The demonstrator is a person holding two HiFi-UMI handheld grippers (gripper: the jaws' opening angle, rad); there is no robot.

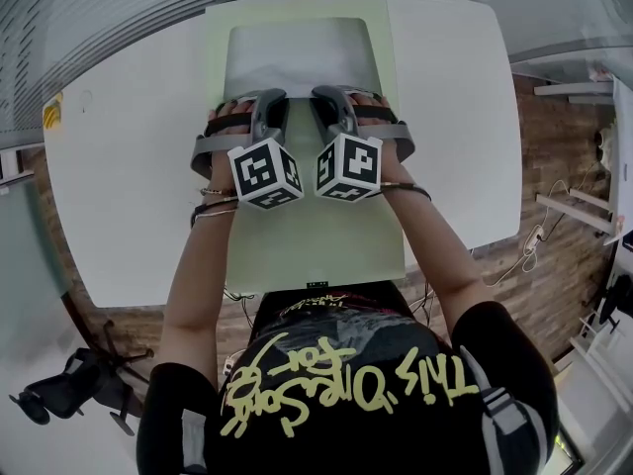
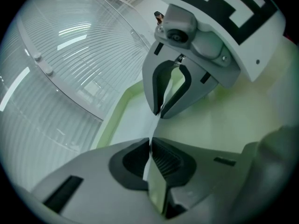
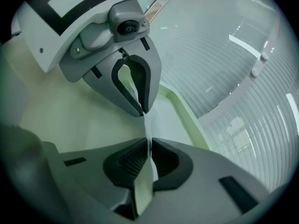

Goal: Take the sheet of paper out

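A pale green folder (image 1: 316,236) lies flat on the white table (image 1: 129,186), with a white sheet of paper (image 1: 297,57) showing through its far half. Both grippers stand side by side over the folder's middle. My left gripper (image 1: 269,102) (image 2: 150,148) is shut on a thin pale green leaf (image 2: 157,190) that stands up on edge between its pads. Just to its right, my right gripper (image 1: 332,102) (image 3: 149,148) pinches the same raised leaf (image 3: 142,190). Whether the white paper is caught in the pinch too, I cannot tell. Each gripper view shows the other gripper facing it, jaws closed on the leaf.
The table's edges lie well to the left and right of the folder. A slatted glass wall (image 2: 70,55) runs behind the table's far side. On the wooden floor I see a chair base (image 1: 69,384) at lower left and cables (image 1: 534,245) at right.
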